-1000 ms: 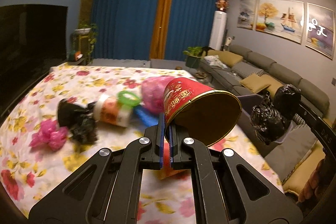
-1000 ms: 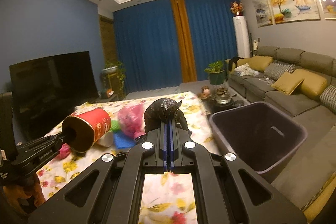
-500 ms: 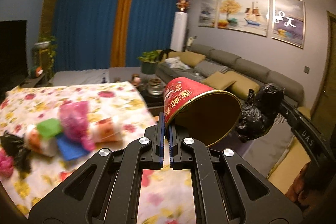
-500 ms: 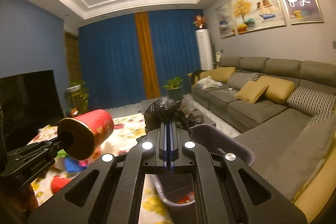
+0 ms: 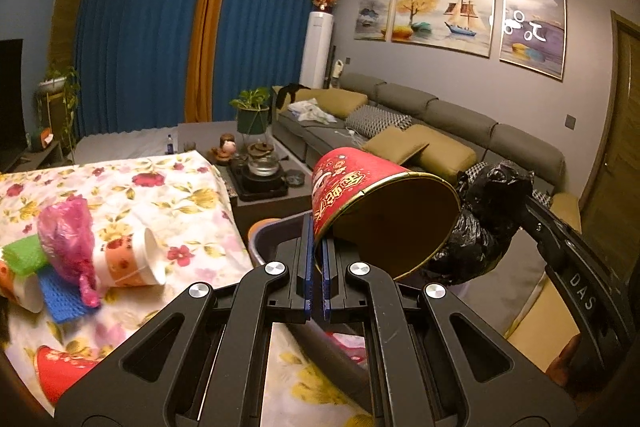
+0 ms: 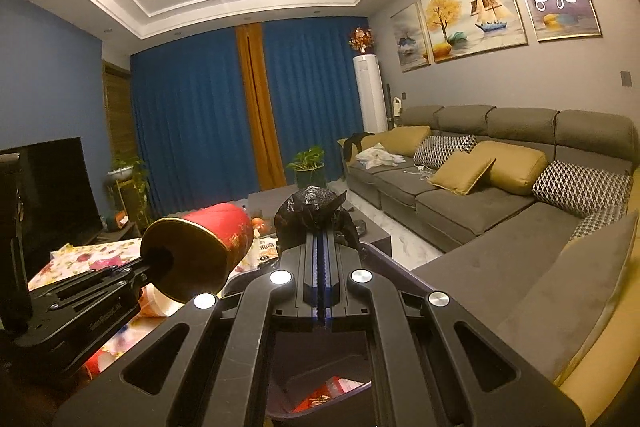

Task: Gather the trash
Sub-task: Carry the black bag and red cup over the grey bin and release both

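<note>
Reading left to right: my left wrist view alone shows the floral tablecloth point(image 5: 168, 195) with leftover trash: pink bag point(image 5: 66, 231), white paper cup point(image 5: 132, 263), blue sponge point(image 5: 64, 301). Left gripper point(image 5: 316, 239) is pinched tight on the rim of the red paper cup point(image 5: 376, 207), tilted over the dark bin point(image 5: 264, 235). Only my right wrist view looks down into the bin point(image 6: 320, 383), red scraps inside. Right gripper point(image 6: 320, 239) is clamped on the black plastic bag point(image 6: 312, 211), above the bin.
</note>
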`<action>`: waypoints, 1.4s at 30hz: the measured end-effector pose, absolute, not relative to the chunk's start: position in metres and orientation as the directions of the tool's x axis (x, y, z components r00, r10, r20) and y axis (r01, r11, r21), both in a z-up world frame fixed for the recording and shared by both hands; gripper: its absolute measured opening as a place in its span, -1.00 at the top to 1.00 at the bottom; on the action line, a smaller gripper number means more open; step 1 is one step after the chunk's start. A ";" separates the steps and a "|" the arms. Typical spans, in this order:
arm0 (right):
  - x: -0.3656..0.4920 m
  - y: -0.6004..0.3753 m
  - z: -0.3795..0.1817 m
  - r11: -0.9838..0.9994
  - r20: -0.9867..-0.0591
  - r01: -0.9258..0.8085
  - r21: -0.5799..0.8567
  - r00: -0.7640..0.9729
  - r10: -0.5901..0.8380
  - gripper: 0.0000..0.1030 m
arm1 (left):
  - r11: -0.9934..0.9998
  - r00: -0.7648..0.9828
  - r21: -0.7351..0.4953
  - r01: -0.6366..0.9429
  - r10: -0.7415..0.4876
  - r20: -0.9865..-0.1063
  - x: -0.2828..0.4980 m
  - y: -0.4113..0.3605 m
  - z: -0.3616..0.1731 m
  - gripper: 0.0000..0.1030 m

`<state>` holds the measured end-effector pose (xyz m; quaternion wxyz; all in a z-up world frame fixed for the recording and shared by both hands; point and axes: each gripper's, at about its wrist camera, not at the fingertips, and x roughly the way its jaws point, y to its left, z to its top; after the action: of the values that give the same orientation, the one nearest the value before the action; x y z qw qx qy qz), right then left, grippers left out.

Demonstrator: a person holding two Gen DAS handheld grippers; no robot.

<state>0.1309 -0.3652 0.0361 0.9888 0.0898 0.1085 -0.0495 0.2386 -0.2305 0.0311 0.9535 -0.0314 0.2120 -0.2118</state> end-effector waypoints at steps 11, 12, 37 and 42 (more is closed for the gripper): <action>0.147 -0.372 0.028 0.977 -0.241 0.114 0.178 0.968 -0.069 0.94 | 0.906 0.814 -0.151 0.395 -0.421 -0.400 0.259 -0.250 0.018 0.94; 0.149 -0.373 0.028 0.978 -0.241 0.111 0.178 0.968 -0.066 0.94 | 0.907 0.813 -0.153 0.393 -0.421 -0.402 0.260 -0.250 0.017 0.94; 0.147 -0.387 0.020 0.964 -0.244 0.168 0.206 0.963 -0.116 -0.17 | 0.897 0.772 -0.160 0.413 -0.437 -0.461 0.277 -0.262 -0.005 0.33; 0.137 -0.379 0.022 0.966 -0.241 0.166 0.199 0.964 -0.116 -0.27 | 0.916 0.812 -0.157 0.369 -0.400 -0.424 0.261 -0.242 -0.001 -0.38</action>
<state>0.1369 -0.3786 0.0215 0.9848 0.1094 0.1142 -0.0717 0.2613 -0.2422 -0.0009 0.9514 -0.0336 0.2299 -0.2022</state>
